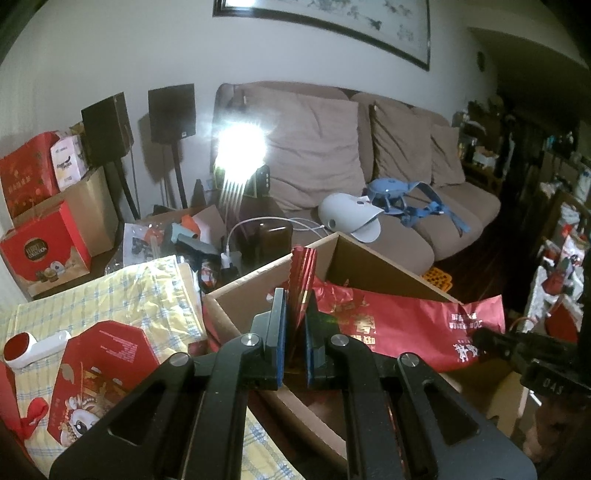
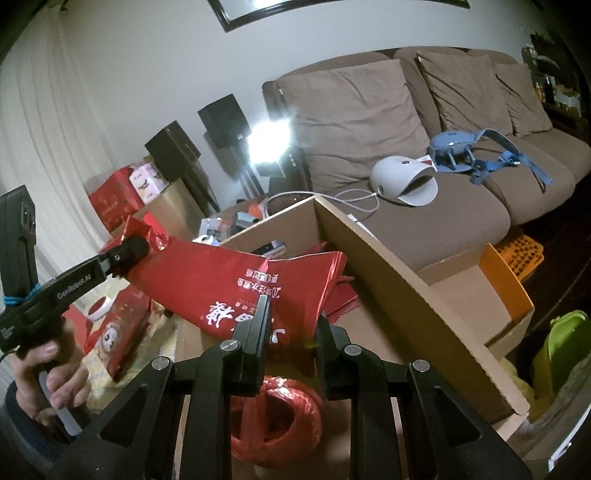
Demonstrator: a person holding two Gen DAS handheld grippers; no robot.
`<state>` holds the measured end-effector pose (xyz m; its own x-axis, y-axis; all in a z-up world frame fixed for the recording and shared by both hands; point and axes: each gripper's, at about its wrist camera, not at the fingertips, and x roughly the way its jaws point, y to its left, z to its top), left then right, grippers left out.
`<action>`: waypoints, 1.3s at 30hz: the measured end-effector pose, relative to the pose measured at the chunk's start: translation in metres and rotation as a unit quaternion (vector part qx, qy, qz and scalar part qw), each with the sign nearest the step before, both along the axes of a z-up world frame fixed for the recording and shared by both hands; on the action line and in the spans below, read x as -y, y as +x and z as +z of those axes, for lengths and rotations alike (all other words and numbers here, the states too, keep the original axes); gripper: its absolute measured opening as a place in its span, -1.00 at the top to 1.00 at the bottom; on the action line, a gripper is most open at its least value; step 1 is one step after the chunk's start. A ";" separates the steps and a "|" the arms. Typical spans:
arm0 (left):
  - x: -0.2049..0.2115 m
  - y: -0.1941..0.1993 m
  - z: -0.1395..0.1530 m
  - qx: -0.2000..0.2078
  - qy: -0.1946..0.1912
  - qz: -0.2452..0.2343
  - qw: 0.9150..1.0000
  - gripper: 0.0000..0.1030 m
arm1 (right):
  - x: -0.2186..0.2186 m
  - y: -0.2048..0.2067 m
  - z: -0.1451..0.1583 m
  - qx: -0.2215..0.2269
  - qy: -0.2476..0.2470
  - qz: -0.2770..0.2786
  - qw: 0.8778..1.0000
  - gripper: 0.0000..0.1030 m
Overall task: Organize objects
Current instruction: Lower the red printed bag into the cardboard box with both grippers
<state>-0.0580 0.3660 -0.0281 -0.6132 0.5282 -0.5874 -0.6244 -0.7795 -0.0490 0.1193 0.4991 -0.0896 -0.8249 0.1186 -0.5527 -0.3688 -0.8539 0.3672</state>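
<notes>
left claw point(image 1: 295, 317): clamped on one end of the red foil bag point(image 1: 406, 321)
right claw point(image 2: 291, 325): pinching its other end, above the cardboard box point(image 2: 406, 291)

A taupe fabric three-seat sofa point(image 1: 369, 166) with loose back cushions stands against a plain white wall point(image 1: 110, 55). A black-framed picture point(image 1: 332, 22) hangs above. A glaring bright lamp point(image 1: 240, 144) stands beside two black speakers on stands point(image 1: 171, 112).
</notes>
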 end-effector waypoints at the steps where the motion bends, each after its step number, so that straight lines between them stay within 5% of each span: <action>1: -0.001 -0.001 0.000 0.000 -0.001 0.000 1.000 0.85 | 0.000 0.000 0.000 0.001 0.000 0.001 1.000 0.60; 39: -0.043 -0.027 -0.034 0.021 -0.020 -0.007 1.000 0.79 | -0.012 0.000 -0.012 0.042 0.008 -0.012 0.999 0.60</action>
